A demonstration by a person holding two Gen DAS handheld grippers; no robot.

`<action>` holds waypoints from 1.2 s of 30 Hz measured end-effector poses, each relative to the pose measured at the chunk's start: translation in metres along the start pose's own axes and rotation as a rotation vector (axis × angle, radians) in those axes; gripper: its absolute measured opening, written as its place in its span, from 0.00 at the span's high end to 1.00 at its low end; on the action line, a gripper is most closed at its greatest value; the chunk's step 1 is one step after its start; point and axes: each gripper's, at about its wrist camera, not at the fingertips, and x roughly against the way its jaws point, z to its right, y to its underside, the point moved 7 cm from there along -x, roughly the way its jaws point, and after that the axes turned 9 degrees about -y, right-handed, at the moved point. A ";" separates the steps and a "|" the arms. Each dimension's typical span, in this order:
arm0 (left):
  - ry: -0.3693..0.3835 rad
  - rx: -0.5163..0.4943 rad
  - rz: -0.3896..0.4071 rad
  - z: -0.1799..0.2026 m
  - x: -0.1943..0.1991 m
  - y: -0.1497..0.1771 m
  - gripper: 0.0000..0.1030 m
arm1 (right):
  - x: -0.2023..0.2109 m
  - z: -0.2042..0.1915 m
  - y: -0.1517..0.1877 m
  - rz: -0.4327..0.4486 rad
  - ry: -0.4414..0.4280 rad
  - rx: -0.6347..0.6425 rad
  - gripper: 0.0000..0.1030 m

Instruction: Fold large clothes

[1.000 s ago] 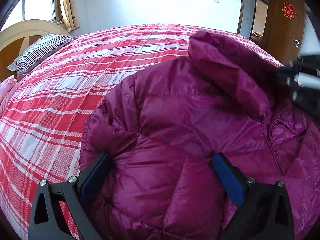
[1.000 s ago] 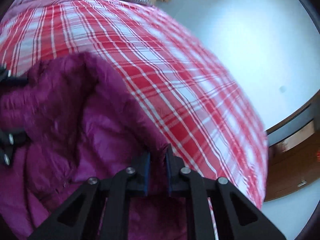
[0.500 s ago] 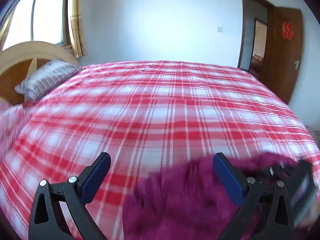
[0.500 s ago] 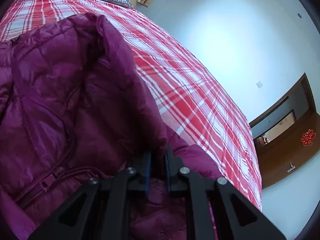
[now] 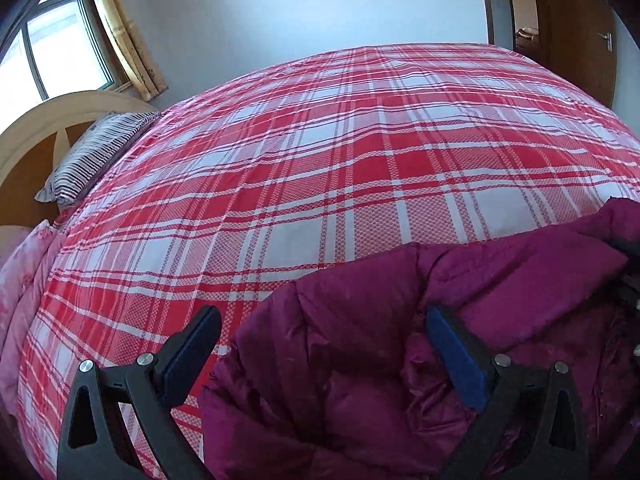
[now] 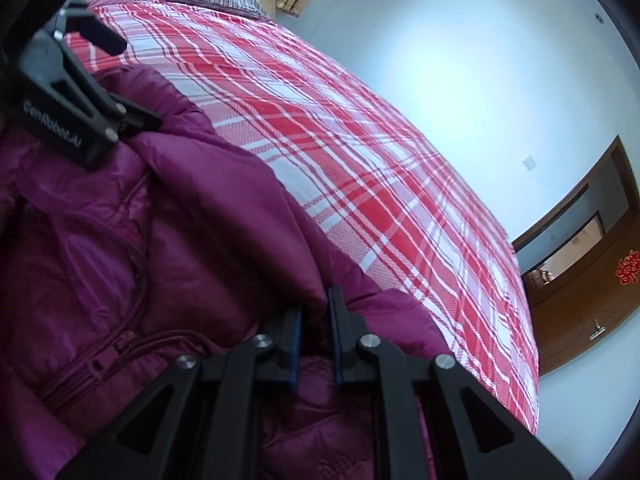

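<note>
A glossy magenta-purple puffer jacket [image 5: 400, 360] is lying at five o'clock on a red-and-white plaid bedspread [image 5: 360, 160], while a black-and-white striped pillow [image 5: 92, 156] is showing at nine o'clock beside a pale pink floral quilt [image 5: 20, 280].

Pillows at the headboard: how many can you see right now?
1 for certain: a striped pillow against the wooden headboard. Beside it, at the frame's edge, lies pink floral bedding that could be another pillow or a quilt; more may be hidden.
</note>
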 end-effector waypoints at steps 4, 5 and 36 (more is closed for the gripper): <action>-0.006 -0.011 0.010 0.002 -0.002 -0.001 0.01 | 0.035 0.032 -0.013 0.106 -0.163 -0.257 0.62; -0.003 -0.008 0.008 0.003 -0.001 -0.001 0.01 | 0.046 0.047 -0.017 0.156 -0.190 -0.348 0.57; 0.060 -0.027 -0.008 0.046 -0.004 -0.007 0.01 | -0.018 0.054 0.025 0.002 -0.121 -0.578 0.69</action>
